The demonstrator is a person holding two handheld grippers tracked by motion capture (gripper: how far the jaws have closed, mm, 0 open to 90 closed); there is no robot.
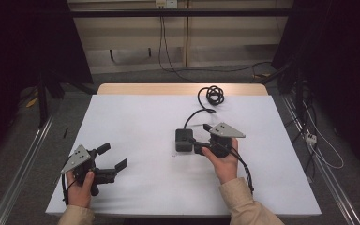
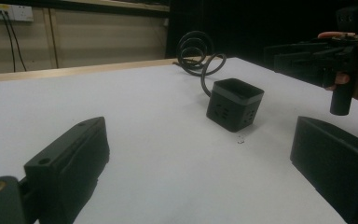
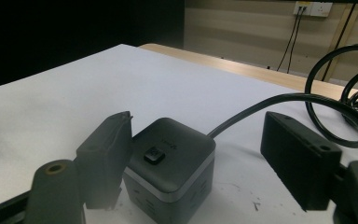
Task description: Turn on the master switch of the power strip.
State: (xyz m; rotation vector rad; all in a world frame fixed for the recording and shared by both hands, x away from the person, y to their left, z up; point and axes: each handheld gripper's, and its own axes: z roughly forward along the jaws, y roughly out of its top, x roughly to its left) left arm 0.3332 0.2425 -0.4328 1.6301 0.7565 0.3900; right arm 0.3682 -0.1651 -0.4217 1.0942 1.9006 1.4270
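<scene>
White table, cube's top button in right gripper view

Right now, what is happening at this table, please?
A person holds a claw in each hand over a white table. The right claw is around a dark cube power strip, one jaw close beside it, the other jaw apart; it does not yet grip it. The cube's black cable runs back to a coil at the far edge. The left claw is open, with nothing between its jaws, away from the cube.

White table, wall socket behind, power strip on floor.
</scene>
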